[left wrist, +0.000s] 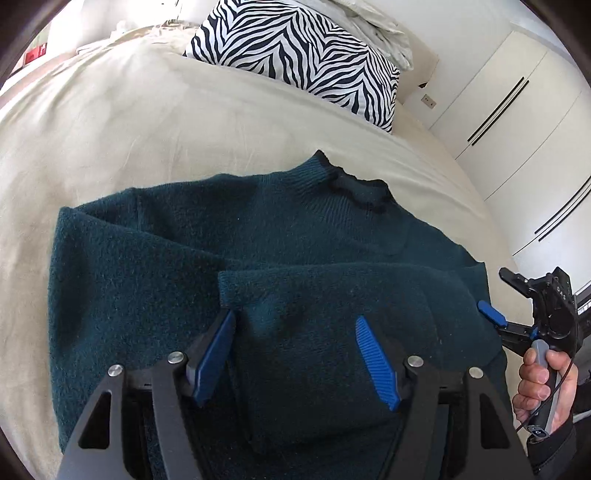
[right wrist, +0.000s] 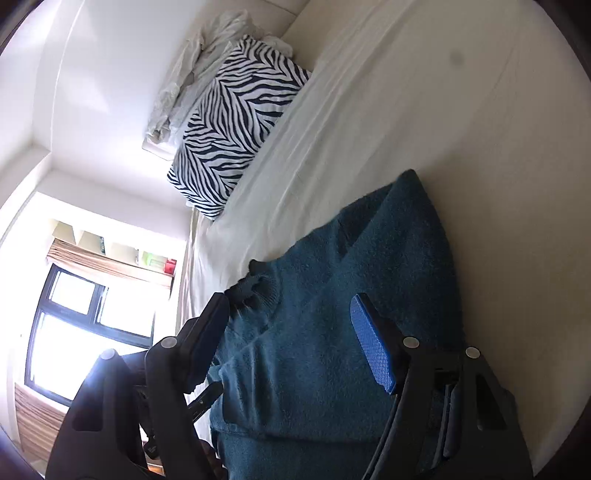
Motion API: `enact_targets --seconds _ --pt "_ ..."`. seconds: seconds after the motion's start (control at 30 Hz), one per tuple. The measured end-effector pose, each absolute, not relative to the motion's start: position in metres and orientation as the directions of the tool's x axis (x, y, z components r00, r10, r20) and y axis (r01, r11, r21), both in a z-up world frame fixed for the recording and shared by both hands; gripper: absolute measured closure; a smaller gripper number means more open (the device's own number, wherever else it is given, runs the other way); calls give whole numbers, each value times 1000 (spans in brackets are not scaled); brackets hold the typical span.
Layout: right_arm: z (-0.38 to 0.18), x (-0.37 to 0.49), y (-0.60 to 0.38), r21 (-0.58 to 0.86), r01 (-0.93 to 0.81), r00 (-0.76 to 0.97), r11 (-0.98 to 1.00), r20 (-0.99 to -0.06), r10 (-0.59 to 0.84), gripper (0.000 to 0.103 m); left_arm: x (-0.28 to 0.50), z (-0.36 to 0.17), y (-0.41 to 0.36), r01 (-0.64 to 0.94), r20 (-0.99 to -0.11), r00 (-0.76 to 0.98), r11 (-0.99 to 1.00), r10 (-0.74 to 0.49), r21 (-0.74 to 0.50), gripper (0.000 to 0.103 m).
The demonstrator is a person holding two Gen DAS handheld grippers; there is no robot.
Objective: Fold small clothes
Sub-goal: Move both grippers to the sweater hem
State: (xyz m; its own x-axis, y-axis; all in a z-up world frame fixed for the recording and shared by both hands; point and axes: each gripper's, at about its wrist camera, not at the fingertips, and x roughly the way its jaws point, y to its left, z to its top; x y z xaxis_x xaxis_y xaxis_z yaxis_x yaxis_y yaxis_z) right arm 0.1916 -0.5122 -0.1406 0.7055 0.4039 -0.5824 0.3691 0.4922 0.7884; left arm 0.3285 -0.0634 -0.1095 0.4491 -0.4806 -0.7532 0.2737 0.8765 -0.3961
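Observation:
A dark teal knit sweater [left wrist: 192,266] lies on the cream bed sheet [left wrist: 110,129], collar [left wrist: 354,184] toward the pillow, with a sleeve [left wrist: 317,325] folded across its body. My left gripper [left wrist: 295,332] is open, its blue pads spread over the folded sleeve and holding nothing. My right gripper [left wrist: 491,314] shows at the sweater's right edge, held by a hand [left wrist: 543,387]. In the right wrist view the right gripper [right wrist: 291,314] is open above the sweater [right wrist: 332,350], near the collar [right wrist: 251,284].
A zebra-striped pillow [left wrist: 303,59] lies at the head of the bed, crumpled white bedding [left wrist: 384,33] behind it. White wardrobe doors [left wrist: 517,129] stand to the right. A window [right wrist: 85,332] and shelf [right wrist: 122,251] show in the right wrist view.

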Motion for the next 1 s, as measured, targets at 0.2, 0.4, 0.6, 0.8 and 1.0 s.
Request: enact_targets --seconds 0.2,0.4,0.6,0.8,1.0 --pt "-146 152 -525 806 313 759 503 -530 377 41 319 -117 -66 365 -736 473 868 -485 -337 32" --pt "-119 171 -546 845 261 805 466 -457 378 37 317 -120 -64 369 -711 491 859 -504 -355 29" --pt "-167 205 -550 835 281 765 474 -493 415 61 316 -121 -58 371 -688 488 841 -537 -393 28" --pt "-146 133 -558 757 364 745 542 -586 319 62 303 -110 -36 320 -685 489 842 -540 -435 28" --pt "-109 16 -540 638 350 702 686 -664 259 44 224 -81 32 217 -698 512 862 -500 -459 28"
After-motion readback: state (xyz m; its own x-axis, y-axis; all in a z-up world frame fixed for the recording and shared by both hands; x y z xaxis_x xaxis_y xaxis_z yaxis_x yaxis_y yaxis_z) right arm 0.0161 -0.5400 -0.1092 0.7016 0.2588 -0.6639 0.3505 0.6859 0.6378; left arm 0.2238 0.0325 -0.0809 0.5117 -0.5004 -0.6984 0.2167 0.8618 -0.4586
